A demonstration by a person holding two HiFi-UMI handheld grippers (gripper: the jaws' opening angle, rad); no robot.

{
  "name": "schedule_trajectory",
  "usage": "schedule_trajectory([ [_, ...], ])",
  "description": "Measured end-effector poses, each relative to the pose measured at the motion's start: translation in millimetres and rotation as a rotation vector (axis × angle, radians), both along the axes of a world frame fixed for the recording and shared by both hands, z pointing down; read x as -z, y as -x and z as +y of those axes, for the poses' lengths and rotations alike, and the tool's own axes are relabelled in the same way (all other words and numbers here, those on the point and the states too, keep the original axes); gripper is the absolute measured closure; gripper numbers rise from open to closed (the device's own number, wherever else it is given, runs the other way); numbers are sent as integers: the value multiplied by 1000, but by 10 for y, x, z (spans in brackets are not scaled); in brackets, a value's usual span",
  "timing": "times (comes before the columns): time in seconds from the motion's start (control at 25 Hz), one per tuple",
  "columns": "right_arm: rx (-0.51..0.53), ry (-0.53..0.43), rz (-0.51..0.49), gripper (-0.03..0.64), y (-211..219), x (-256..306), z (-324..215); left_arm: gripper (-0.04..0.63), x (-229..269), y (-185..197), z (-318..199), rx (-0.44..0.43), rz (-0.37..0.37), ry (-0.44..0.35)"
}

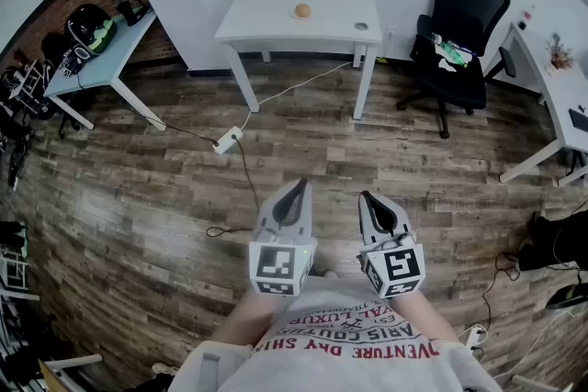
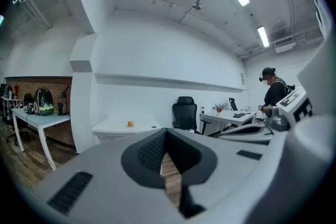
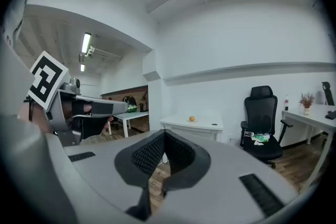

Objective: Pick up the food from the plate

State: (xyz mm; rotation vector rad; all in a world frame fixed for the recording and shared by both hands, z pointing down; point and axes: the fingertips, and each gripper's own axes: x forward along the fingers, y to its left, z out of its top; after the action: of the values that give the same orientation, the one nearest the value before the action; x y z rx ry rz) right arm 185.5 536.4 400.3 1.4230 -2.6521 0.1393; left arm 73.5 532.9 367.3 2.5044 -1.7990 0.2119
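A small round orange food item (image 1: 301, 11) lies on a white table (image 1: 276, 23) across the room; any plate under it blends into the tabletop. The same food item (image 2: 130, 124) (image 3: 192, 118) looks tiny and distant in both gripper views. My left gripper (image 1: 296, 190) and right gripper (image 1: 367, 199) are held side by side close to my chest, above the wooden floor and pointing toward that table. Both are far from the food. The left gripper (image 2: 167, 136) has its jaws together with nothing between them. The right gripper (image 3: 164, 138) is shut and empty too.
A small dark round object (image 1: 361, 26) sits on the table's right side. A black office chair (image 1: 464, 23) stands to its right, and a pale blue desk (image 1: 92, 50) with bags to its left. A cable and power strip (image 1: 227, 140) lie on the floor. A person (image 2: 273, 93) stands far right.
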Motion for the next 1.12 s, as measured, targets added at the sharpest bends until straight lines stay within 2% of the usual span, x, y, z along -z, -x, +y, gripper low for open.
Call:
schedule_trajectory([
  [0.36, -11, 14, -5, 606, -56, -39, -44, 591, -60, -34, -57, -3, 4, 20],
  [0.72, -26, 62, -53, 606, -78, -169, -184, 591, -169, -53, -218, -16, 16, 56],
  [0.92, -37, 82, -52, 606, 32, -266, -469, 591, -280, 126, -513, -10, 35, 76],
  [1.12, -43, 106, -28, 606, 301, -334, -999, 591, -283, 413, -1082, -16, 69, 77],
])
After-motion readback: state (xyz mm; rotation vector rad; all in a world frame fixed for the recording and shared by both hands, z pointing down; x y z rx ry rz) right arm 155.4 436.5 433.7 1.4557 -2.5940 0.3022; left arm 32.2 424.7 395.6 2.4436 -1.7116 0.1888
